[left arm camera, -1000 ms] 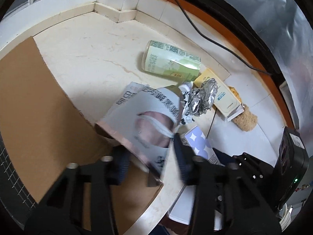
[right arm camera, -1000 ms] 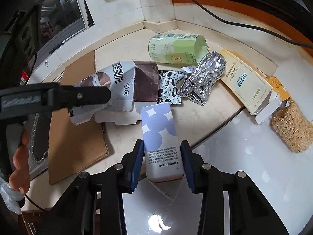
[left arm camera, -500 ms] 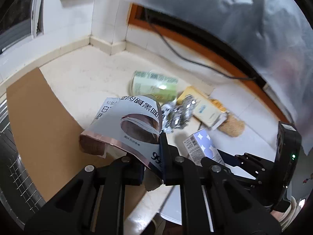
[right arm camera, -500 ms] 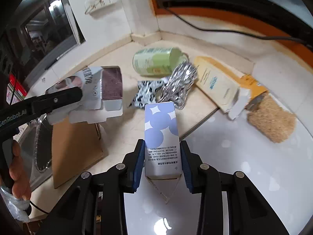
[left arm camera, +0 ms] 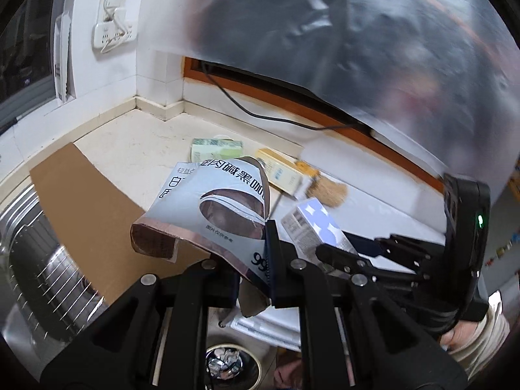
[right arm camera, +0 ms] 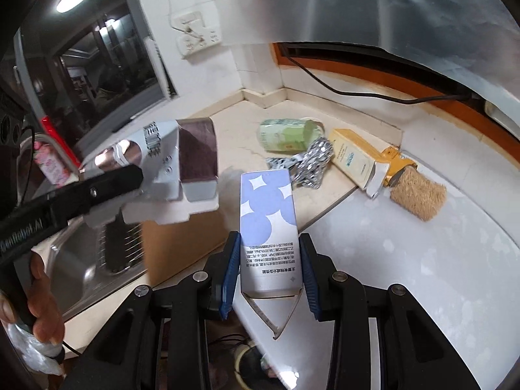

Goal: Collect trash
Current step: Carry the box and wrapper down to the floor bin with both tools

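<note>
Two grippers were up over the counter (right arm camera: 373, 227), each holding one piece of trash. The left gripper (left arm camera: 253, 279) was pinched fully shut on one flattened grey-and-brown carton (left arm camera: 214, 208), which fanned out ahead of its fingertips. The right gripper (right arm camera: 268, 273) stood partly open, its blue pads pressed on the sides of one white box with lilac circles (right arm camera: 268, 214), which stuck out forward between them. Four more pieces of trash lay on the counter beyond the right gripper's tips: one green carton (right arm camera: 286, 133), one crumpled foil wrapper (right arm camera: 312, 165), one cream-and-yellow box (right arm camera: 354, 159) and one tan fibrous scrubber (right arm camera: 417, 196). One brown cardboard sheet (left arm camera: 87, 201) lay ahead and left of the left gripper, beside one steel sink (left arm camera: 32, 260). One round bin (left arm camera: 232, 369) sat below the left gripper.
</note>
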`<state>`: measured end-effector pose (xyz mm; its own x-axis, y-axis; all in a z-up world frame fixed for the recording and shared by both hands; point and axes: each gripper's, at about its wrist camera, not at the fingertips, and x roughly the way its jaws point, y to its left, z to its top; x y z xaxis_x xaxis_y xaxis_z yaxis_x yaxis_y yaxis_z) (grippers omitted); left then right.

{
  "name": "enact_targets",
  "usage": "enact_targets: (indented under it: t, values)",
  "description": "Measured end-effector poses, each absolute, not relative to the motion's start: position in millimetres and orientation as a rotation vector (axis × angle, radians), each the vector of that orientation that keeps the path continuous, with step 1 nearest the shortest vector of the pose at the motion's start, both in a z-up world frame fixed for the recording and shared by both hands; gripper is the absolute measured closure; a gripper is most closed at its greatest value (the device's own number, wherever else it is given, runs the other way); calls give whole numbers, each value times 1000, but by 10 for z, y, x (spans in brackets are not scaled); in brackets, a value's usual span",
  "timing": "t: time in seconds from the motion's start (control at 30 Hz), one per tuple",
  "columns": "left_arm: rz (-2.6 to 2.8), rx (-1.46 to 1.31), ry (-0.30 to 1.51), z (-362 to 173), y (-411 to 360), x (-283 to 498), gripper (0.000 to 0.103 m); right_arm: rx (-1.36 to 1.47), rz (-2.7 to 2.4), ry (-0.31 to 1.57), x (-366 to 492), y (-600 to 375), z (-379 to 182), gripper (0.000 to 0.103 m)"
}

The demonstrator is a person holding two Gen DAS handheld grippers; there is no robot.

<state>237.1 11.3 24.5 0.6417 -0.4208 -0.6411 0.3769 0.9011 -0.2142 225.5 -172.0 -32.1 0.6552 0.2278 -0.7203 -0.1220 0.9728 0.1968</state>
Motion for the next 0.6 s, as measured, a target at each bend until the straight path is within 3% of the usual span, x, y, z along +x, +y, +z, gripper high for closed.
enact_targets:
  t: [0.3, 0.6]
  values:
    - [-497, -13, 737, 368, 171, 1237, 93, 154, 273, 862, 1434, -1546, -206, 68]
    - [-470, 38, 752, -183, 241, 305, 93, 146, 313, 908, 569, -1339, -636, 68]
